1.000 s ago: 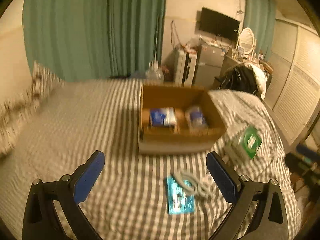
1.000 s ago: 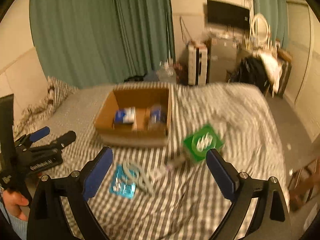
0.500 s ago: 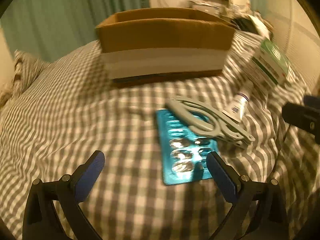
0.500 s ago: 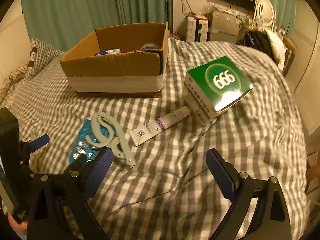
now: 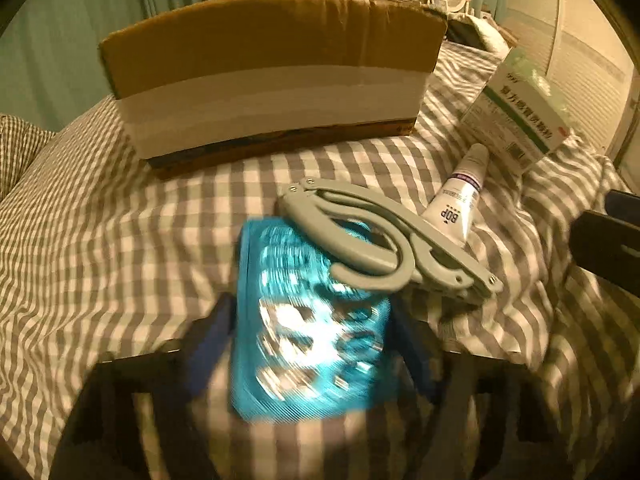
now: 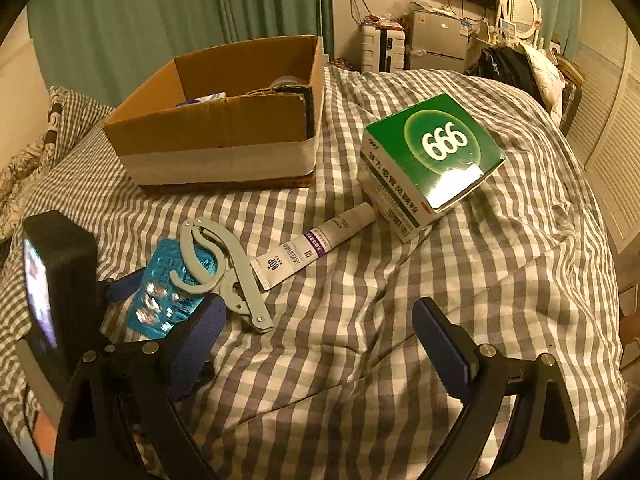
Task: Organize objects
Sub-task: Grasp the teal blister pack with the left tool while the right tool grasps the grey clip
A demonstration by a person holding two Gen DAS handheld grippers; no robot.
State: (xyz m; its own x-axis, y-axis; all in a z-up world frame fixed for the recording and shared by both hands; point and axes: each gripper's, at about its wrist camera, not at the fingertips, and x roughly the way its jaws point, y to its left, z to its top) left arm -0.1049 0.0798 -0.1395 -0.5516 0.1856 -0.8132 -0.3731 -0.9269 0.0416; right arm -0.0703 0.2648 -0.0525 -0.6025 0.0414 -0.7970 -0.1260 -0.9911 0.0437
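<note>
A blue foil blister pack [image 5: 308, 320] lies on the checked bedspread, with a grey folding hanger [image 5: 384, 240] resting across its far end. My left gripper [image 5: 312, 340] has its blue fingers on both sides of the pack's near end; blur hides whether they press it. The pack [image 6: 168, 288] and hanger [image 6: 224, 264] also show in the right wrist view, beside a white tube [image 6: 312, 248] and a green "999" box [image 6: 432, 160]. My right gripper [image 6: 316, 340] is open and empty above the bedspread. A cardboard box [image 6: 224, 132] stands behind.
The cardboard box [image 5: 272, 72] holds a few items, mostly hidden. The white tube [image 5: 460, 200] and the medicine box [image 5: 520, 116] lie to the right. A pillow [image 6: 36, 148] is at the left; furniture stands beyond the bed.
My left gripper has dropped low and forward, and its fingers have closed in around the blister pack. My right gripper has come a little closer to the bed and stays open.
</note>
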